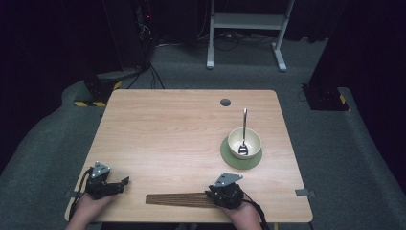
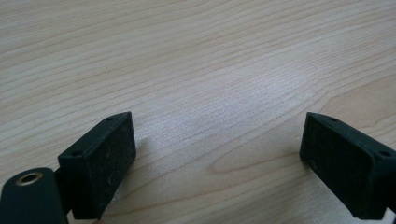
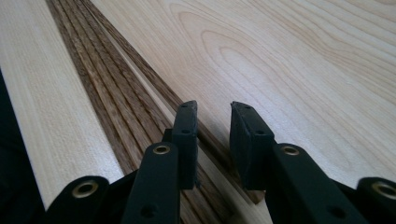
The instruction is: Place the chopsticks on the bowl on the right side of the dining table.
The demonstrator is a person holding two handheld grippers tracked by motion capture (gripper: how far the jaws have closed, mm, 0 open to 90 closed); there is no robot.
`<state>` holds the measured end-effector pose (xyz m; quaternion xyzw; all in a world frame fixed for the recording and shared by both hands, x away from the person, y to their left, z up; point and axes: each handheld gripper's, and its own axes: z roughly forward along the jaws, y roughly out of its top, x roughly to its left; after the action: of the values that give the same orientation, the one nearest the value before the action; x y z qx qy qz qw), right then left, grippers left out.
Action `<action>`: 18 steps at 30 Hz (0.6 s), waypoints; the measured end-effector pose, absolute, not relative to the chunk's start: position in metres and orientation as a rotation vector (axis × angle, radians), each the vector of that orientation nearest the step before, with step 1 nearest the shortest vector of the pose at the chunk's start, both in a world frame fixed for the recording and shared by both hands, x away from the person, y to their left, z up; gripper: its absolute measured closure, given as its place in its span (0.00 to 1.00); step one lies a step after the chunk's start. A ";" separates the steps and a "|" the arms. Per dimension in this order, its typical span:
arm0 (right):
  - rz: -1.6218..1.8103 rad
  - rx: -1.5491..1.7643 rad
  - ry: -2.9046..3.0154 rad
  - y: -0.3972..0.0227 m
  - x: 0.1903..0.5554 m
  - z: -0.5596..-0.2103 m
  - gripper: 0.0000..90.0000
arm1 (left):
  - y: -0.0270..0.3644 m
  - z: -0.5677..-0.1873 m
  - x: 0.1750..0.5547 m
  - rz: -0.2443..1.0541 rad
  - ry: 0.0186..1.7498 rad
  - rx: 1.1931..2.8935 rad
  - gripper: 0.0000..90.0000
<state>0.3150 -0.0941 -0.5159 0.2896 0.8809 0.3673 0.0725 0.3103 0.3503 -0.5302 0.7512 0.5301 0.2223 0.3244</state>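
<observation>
A long dark striped wooden mat (image 1: pixel 177 199) lies flat along the table's front edge. My right gripper (image 1: pixel 210 195) sits at the mat's right end and points left along it. In the right gripper view the jaws (image 3: pixel 214 122) stand a narrow gap apart over the mat (image 3: pixel 107 88). One thin dark ridge of the mat runs between the pads, and they do not press on it. My left gripper (image 1: pixel 123 186) rests at the front left and points right. Its jaws (image 2: pixel 217 135) are wide open over bare wood.
A cream bowl (image 1: pixel 234 136) with a metal spoon (image 1: pixel 244 127) in it stands on a green coaster (image 1: pixel 230 155) at the right middle of the light wooden table (image 1: pixel 182 129). A round cable hole (image 1: pixel 225 102) is near the far edge.
</observation>
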 end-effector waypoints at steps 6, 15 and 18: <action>1.106 0.884 2.627 -0.099 0.320 -0.516 0.84 | 0.351 -0.530 0.310 0.584 1.386 1.973 0.12; 1.091 0.891 2.607 -0.097 0.324 -0.517 0.87 | 0.351 -0.530 0.310 0.583 1.387 1.972 0.12; 1.089 0.893 2.589 -0.096 0.328 -0.518 0.89 | 0.351 -0.530 0.310 0.581 1.388 1.971 0.12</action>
<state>0.3283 -0.0958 -0.5182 0.3016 0.8743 0.3677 0.0968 0.3102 0.3506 -0.5301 0.7518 0.5293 0.2216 0.3250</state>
